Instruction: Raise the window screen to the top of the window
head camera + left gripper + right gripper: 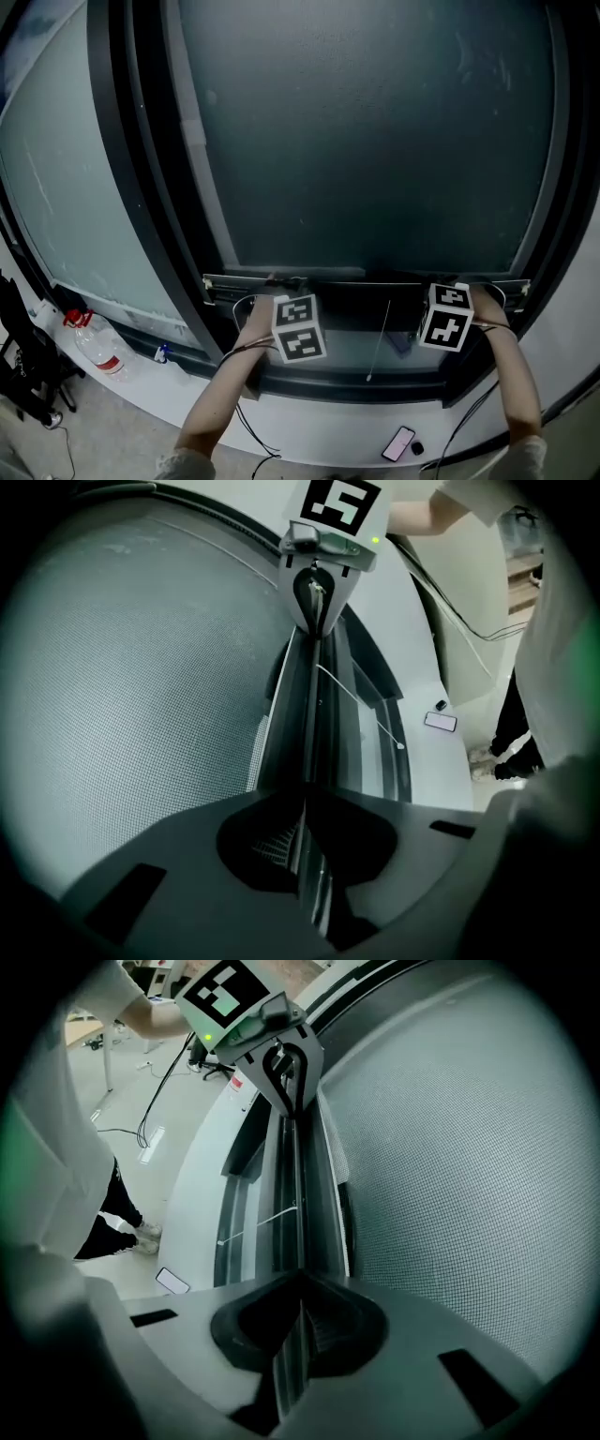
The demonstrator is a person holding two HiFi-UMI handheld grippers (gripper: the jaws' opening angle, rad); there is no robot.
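The window screen is a dark mesh panel filling the window, and its bottom bar sits a little above the sill. My left gripper is shut on the bar's left part and my right gripper on its right part. In the left gripper view the jaws of the left gripper pinch the thin bar, with mesh on the left. In the right gripper view the right gripper clamps the same bar, with mesh on the right.
A thin white rod hangs below the bar over the lower frame. A phone lies on the white sill. A clear bottle with a red cap stands at the left, beside a second glazed pane. Cables trail from both grippers.
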